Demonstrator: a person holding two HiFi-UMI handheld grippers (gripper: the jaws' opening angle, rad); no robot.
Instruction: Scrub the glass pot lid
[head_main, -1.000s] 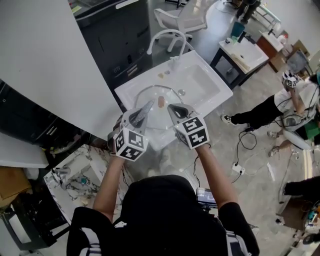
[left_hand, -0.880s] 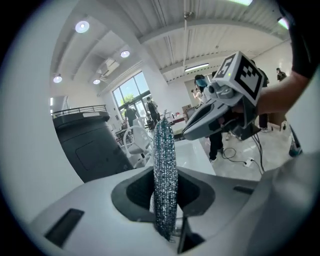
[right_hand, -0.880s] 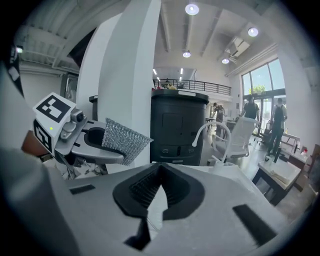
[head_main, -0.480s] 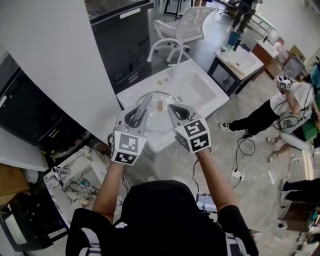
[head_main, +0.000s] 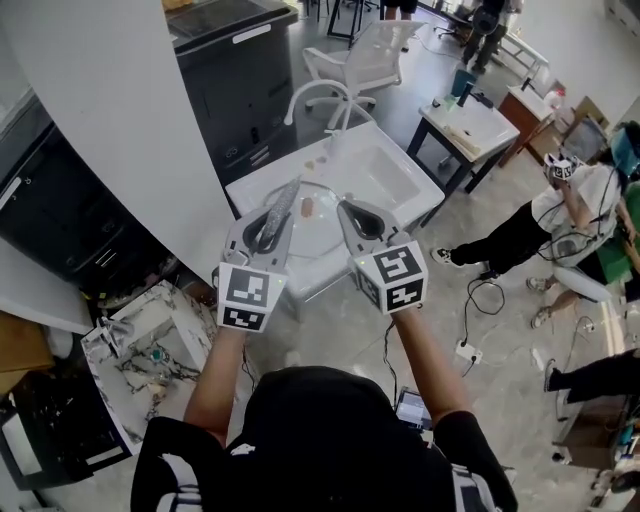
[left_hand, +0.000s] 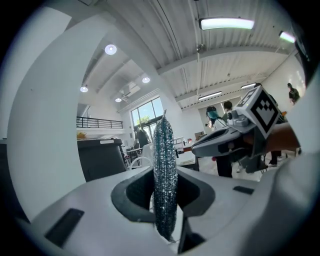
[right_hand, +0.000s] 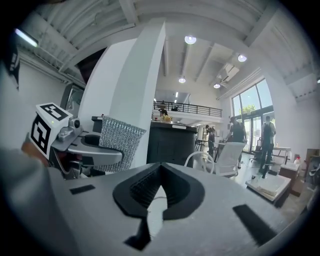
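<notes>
**Jaws clear of the lid, scrubber in the left pair**

Jaws of the left gripper (left_hand: 167, 200) are clenched on a silvery-blue mesh scrubbing cloth (left_hand: 165, 150), which stands on edge between them. Those of the right gripper (right_hand: 152, 197) are pressed together with nothing in them. Both grippers point roughly level, side by side, high above the basin.

The round clear glass pot lid (head_main: 320, 238), with its pale knob (head_main: 307, 207), lies on the white rectangular sink (head_main: 390, 170) below, showing between the two grippers. Neither touches it.

With the cloth off the glass, no scrubbing is going on. I cannot tell from here whether the lid is clean, and I see no suds on it. By my reckoning the cloth has yet to go down onto the glass, with the empty right pair free to steady the rim.

A tall white pillar (head_main: 110, 130) and a dark cabinet (head_main: 240, 80) stand close on the left, with a white chair (head_main: 365, 50) behind the sink. A person in a white top (head_main: 560, 215) sits on the floor, well apart. Nothing blocks the way down to the lid.
</notes>
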